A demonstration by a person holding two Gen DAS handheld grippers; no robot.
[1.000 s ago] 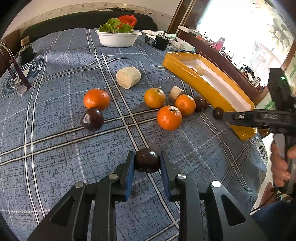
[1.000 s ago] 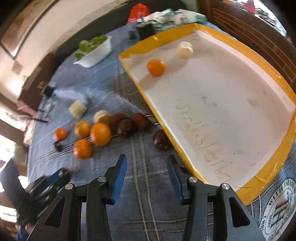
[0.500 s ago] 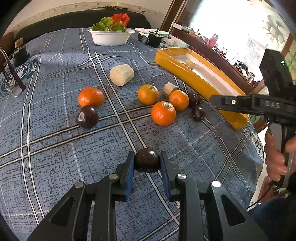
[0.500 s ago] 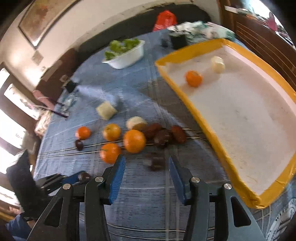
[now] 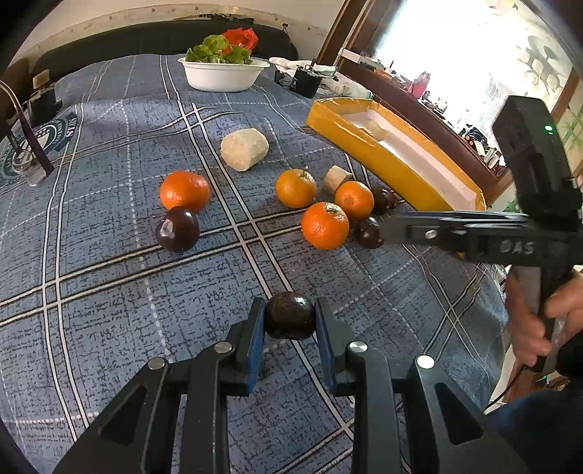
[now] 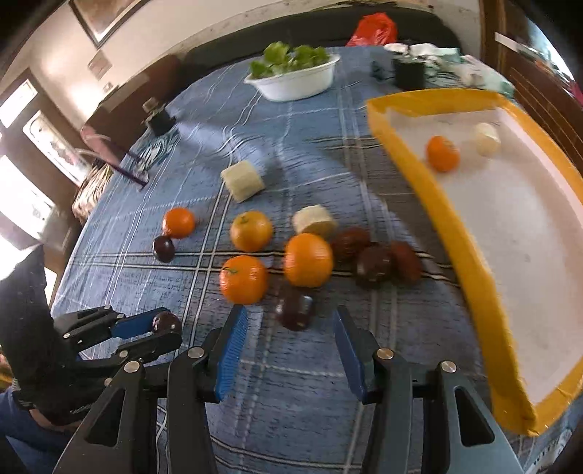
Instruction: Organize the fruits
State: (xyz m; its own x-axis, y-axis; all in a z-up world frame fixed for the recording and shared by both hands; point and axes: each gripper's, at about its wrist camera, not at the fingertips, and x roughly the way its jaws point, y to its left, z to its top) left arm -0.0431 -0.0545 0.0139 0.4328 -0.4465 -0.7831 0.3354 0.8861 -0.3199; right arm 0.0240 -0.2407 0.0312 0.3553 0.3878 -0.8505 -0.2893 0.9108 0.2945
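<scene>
One yellow tray (image 6: 470, 262) was seen on the plaid counter (image 5: 109, 291), beside four loose oranges (image 6: 243, 279). One dark plum (image 5: 290, 316) was clenched in the left tongs (image 5: 290, 321); another plum (image 6: 296, 309) lay just ahead of the released right tongs (image 6: 288, 350), whose jaws had just narrowed.

Domestic living or dining room. Indicators: table covered by a blue plaid cloth (image 5: 109, 255), white bowl of salad greens (image 6: 298, 80), framed picture (image 6: 98, 18) on the wall, dark sofa back (image 5: 145, 36), wooden-framed window (image 5: 455, 54).
</scene>
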